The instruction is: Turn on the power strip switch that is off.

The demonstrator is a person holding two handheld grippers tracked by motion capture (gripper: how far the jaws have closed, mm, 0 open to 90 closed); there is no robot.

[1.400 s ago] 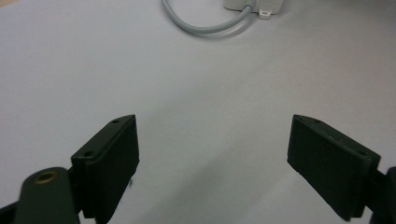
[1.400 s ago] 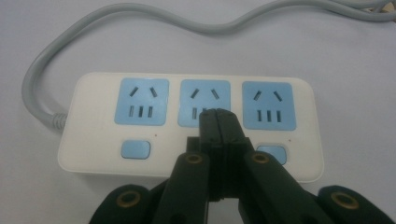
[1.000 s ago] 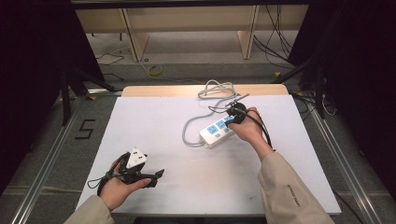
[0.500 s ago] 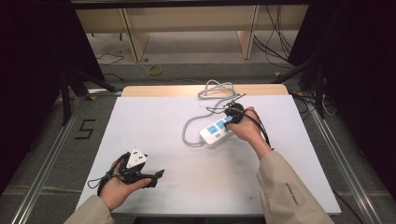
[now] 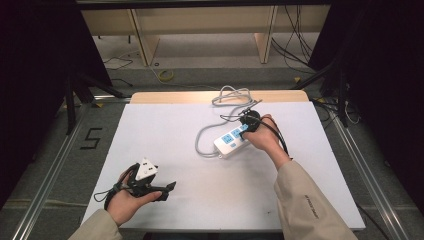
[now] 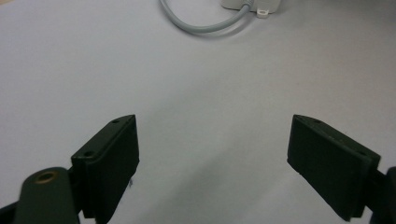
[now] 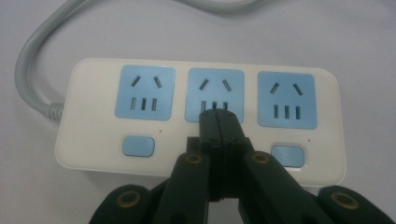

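The power strip lies flat on the white worktop, right of centre and toward the far side, with its grey cable looping off its left end and running to the far edge. The right gripper is fully closed with nothing between its jaws; the joined tips sit over the middle socket of three, at or just above the lower slots. The view does not settle whether the tips touch the strip face. The middle switch is hidden behind the jaws, while the left switch and right switch are exposed. Judged from this, the work in hand is a press on the middle of the strip with closed tips; whether the switch has been actuated cannot be read, and no plug is inserted. The left gripper rests at the near left, well apart from the strip, jaws wide apart and empty.
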